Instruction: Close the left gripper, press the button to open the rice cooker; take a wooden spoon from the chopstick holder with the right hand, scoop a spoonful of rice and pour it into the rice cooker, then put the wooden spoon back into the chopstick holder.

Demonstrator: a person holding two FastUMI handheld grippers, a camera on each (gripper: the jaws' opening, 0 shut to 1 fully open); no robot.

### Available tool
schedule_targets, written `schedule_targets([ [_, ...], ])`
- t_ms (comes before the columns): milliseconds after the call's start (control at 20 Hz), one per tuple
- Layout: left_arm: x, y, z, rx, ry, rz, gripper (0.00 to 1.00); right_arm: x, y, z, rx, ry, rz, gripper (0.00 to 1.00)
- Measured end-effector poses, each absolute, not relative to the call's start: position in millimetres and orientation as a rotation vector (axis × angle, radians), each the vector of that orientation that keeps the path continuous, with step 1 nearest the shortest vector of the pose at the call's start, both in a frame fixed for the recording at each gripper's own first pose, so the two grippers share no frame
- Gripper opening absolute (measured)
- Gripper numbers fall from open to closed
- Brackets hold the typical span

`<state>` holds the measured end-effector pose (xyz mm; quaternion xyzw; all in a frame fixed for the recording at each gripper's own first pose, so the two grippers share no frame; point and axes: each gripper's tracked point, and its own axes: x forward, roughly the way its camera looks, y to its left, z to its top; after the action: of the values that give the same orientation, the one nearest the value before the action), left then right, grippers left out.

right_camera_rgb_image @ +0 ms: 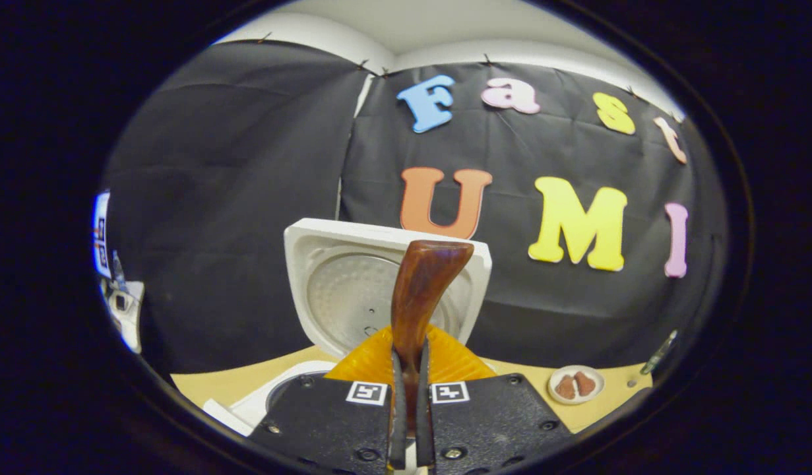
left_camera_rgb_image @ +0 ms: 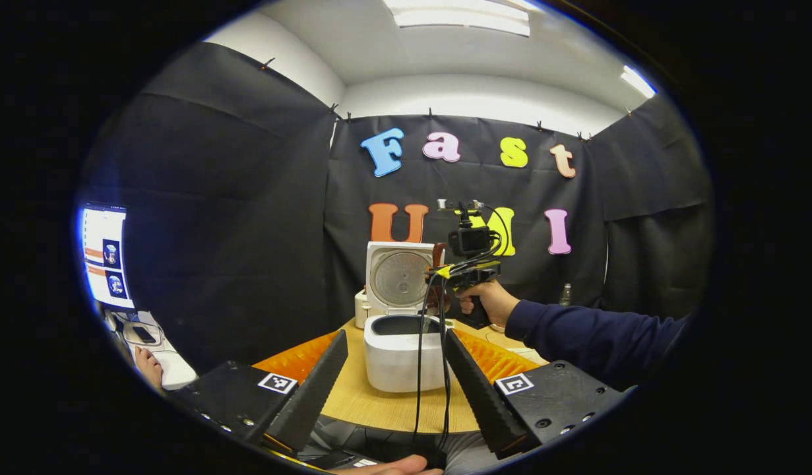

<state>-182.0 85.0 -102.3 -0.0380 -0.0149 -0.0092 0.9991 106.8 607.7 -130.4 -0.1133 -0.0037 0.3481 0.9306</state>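
The white rice cooker (left_camera_rgb_image: 399, 359) stands on the wooden table (left_camera_rgb_image: 379, 402) with its lid (left_camera_rgb_image: 400, 277) raised and its dark pot showing. My left gripper (left_camera_rgb_image: 394, 335) is open, its fingers spread to either side of the cooker and short of it. A hand in a dark blue sleeve holds my right gripper (left_camera_rgb_image: 445, 272) above the cooker's right rim. In the right gripper view that gripper (right_camera_rgb_image: 411, 356) is shut on a brown wooden spoon (right_camera_rgb_image: 422, 290), whose broad end points up in front of the open lid (right_camera_rgb_image: 340, 290). I cannot tell if it carries rice.
An orange ribbed mat (left_camera_rgb_image: 491, 356) lies under the cooker. A white canister (left_camera_rgb_image: 361, 309) stands behind the cooker's left side. Black cables (left_camera_rgb_image: 419, 356) hang from the right gripper across the cooker. A small dish (right_camera_rgb_image: 575, 384) sits at the table's right. A monitor (left_camera_rgb_image: 105, 257) glows far left.
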Motion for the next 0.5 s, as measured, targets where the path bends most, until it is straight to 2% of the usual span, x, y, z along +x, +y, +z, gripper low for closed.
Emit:
schedule_targets([
  [200, -182, 86, -103, -0.06, -0.019, -0.01, 0.94, 83, 622, -129, -0.349, -0.107, 0.722, 0.11],
  [500, -182, 84, -106, -0.075, -0.005, -0.009, 0.94, 85, 616, -129, -0.353, -0.118, 0.702, 0.11],
])
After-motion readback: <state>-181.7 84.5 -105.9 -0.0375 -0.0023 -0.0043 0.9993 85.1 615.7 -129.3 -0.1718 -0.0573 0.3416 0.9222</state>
